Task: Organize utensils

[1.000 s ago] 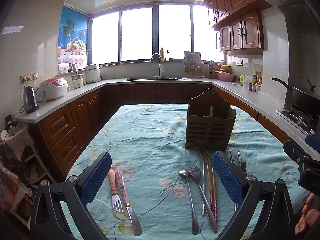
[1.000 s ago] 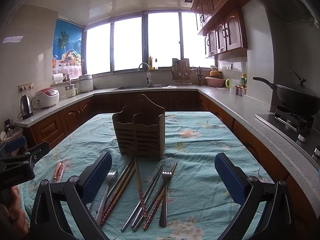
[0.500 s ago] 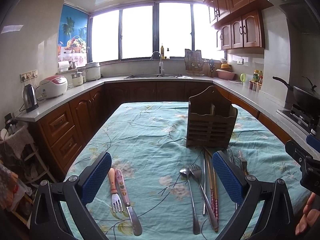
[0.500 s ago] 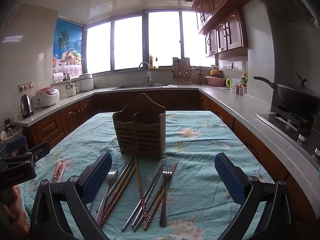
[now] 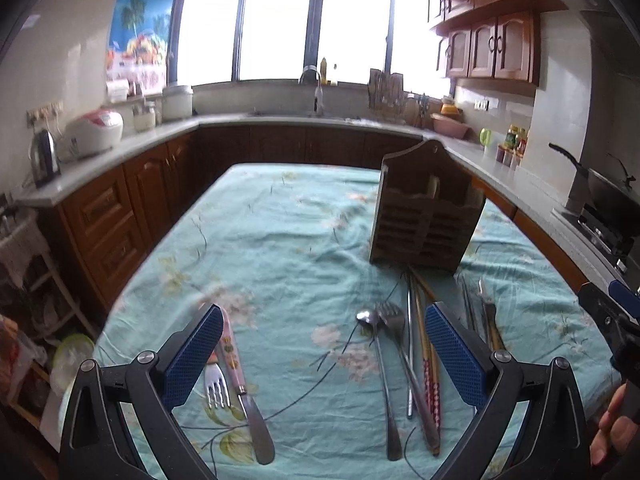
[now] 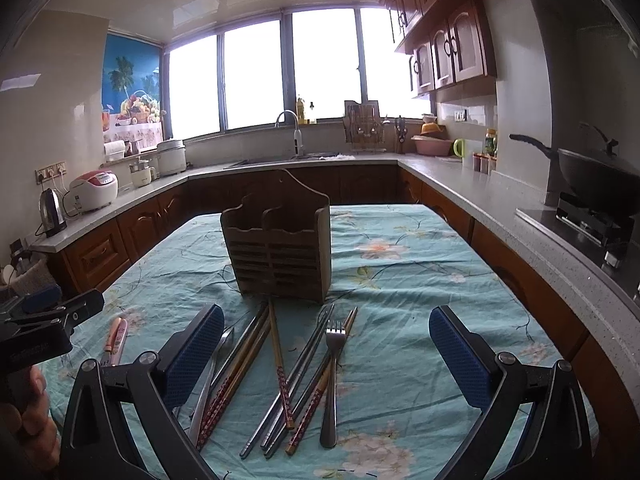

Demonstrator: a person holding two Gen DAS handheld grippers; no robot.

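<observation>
A wooden utensil caddy [image 5: 426,216] [image 6: 280,252] stands upright on the teal flowered tablecloth [image 5: 280,248]. In front of it lie a spoon [image 5: 380,376], a metal fork [image 6: 331,376], metal chopsticks [image 6: 296,376] and red-patterned chopsticks [image 6: 280,372]. A pink-handled knife [image 5: 242,384] and small fork [image 5: 216,390] lie apart to the left. My left gripper [image 5: 320,352] hovers open over the cloth between the two groups. My right gripper [image 6: 326,356] is open above the chopstick pile. Nothing is between either pair of fingers.
Brown cabinets and a grey counter [image 6: 480,188] wrap around the table. A kettle [image 5: 42,156] and rice cooker [image 5: 96,134] stand at left, a wok [image 6: 600,176] on the stove at right. A hand [image 5: 612,420] holds the other gripper at each view's edge.
The left gripper has tilted and shifted slightly forward and left, blurring its view. The right gripper has barely moved. Both stay open and the utensils lie where they were.
</observation>
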